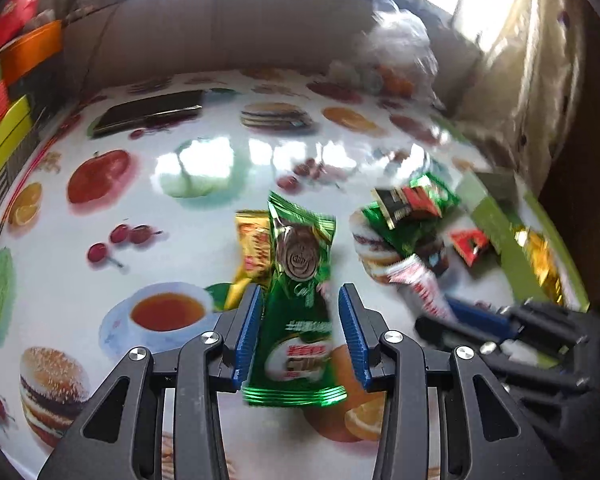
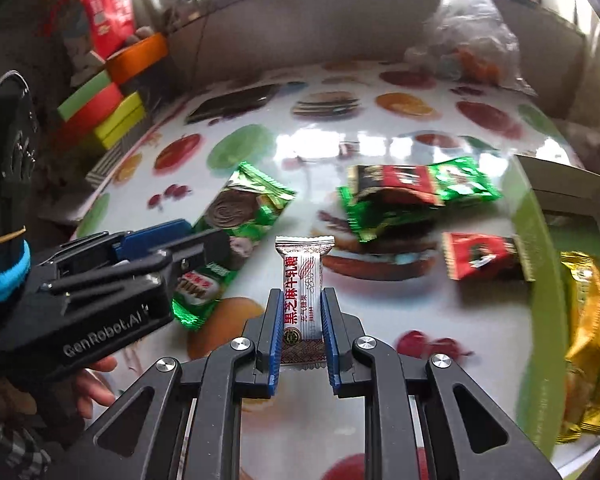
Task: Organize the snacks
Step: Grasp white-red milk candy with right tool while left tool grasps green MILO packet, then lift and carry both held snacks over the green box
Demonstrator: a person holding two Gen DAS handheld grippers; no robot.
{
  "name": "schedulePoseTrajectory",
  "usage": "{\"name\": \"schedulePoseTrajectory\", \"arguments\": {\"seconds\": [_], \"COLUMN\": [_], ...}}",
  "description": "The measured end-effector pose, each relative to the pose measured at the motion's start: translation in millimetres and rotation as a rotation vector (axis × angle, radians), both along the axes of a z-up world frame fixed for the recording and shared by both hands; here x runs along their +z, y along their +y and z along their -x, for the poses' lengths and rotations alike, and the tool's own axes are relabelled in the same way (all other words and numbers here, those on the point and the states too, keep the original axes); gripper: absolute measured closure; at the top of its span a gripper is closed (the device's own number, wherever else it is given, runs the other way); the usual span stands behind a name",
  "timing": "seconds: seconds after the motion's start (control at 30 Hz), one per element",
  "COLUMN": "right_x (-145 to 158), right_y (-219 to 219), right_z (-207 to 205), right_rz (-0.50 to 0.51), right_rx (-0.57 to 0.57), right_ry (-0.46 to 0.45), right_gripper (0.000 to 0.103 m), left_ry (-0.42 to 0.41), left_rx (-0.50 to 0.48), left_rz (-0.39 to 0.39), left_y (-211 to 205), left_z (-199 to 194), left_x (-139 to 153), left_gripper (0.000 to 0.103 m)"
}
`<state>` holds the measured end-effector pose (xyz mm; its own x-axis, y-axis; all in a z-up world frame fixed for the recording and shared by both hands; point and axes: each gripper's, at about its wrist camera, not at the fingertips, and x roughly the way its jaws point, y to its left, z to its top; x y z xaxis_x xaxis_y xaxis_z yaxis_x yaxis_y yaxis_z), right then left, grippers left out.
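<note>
Glossy fruit-print tabletop (image 1: pixel 220 168); cardboard wall (image 1: pixel 236 28) behind.

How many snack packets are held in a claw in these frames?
2. A green wafer packet is gripped in the left claw; a white candy is gripped in the right claw. Neither grip looks hidden.

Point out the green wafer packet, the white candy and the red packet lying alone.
green wafer packet (image 1: pixel 296 320), left wrist view, its middle between the pads
white candy (image 2: pixel 303 292), right wrist view, printed middle
red packet (image 2: pixel 482 256), right wrist view, its centre
</note>
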<state>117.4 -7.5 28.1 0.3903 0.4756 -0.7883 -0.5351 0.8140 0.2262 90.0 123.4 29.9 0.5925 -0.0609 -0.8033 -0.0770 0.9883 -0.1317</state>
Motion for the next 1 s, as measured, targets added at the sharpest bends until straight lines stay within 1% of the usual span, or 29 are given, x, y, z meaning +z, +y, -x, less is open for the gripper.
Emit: {"name": "schedulePoseTrajectory", "arguments": {"seconds": [0.07,0.17,0.3,0.37,0.43,0.47,0.5,0.53,0.6,0.67,0.73,0.8,0.93,1.0], "right_x": [-0.8,-2.1,-2.7,-3.1,-3.7,-4.5,-4.9,-5.5,-6.1,-6.2,-6.0,-5.8,-6.4,-6.7], "right_y": [-6.3,-15.4,-23.7,-27.0,-29.6,-31.1,-31.8,-33.7,-38.0,-41.2,-42.4,-43.0,-44.3,-45.2], "right_z": [-2.4,-5.7,-7.7,-8.5,-9.6,-10.4,-10.8,-11.1,-11.9,-12.6,-13.2,-13.0,-13.7,-13.6], "right_rz": [-0.006,-0.017,-0.028,-0.035,-0.043,-0.043,-0.043,-0.045,-0.05,-0.056,-0.058,-0.06,-0.06,-0.063], "right_rx": [-0.017,-0.042,-0.062,-0.069,-0.078,-0.084,-0.087,-0.09,-0.098,-0.107,-0.111,-0.11,-0.114,-0.115], "right_ry": [0.005,0.011,0.017,0.02,0.023,0.027,0.029,0.031,0.035,0.038,0.038,0.039,0.043,0.045], "right_gripper": [0.085,0.085,0.085,0.085,0.085,0.085,0.085,0.085,0.085,0.085,0.085,0.085,0.085,0.085], "left_ry": [0.011,0.027,0.023,0.03,0.029,0.032,0.034,0.043,0.048,0.053,0.061,0.059,0.062,0.062], "left_rx": [0.017,0.011,-0.029,-0.061,-0.06,-0.057,-0.061,-0.063,-0.068,-0.083,-0.076,-0.073,-0.06,-0.057], "left_rz": [-0.029,-0.055,-0.093,-0.077,-0.088,-0.087,-0.081,-0.074,-0.091,-0.089,-0.086,-0.103,-0.1,-0.124], "left_y": [-4.4,-8.9,-18.4,-22.0,-25.1,-25.8,-26.9,-27.9,-31.2,-34.5,-35.7,-37.3,-38.0,-40.5], "left_z": [-1.8,-6.5,-6.6,-8.3,-10.4,-11.6,-12.4,-13.6,-14.3,-16.8,-20.1,-22.7,-27.9,-29.1], "left_x": [-3.4,-7.7,-5.4,-5.7,-7.3,-8.2,-9.0,-10.2,-10.1,-11.5,-12.8,-13.8,-16.8,-17.5], "left_gripper": [0.062,0.062,0.062,0.062,0.061,0.06,0.054,0.053,0.052,0.052,0.052,0.052,0.052,0.052]}}
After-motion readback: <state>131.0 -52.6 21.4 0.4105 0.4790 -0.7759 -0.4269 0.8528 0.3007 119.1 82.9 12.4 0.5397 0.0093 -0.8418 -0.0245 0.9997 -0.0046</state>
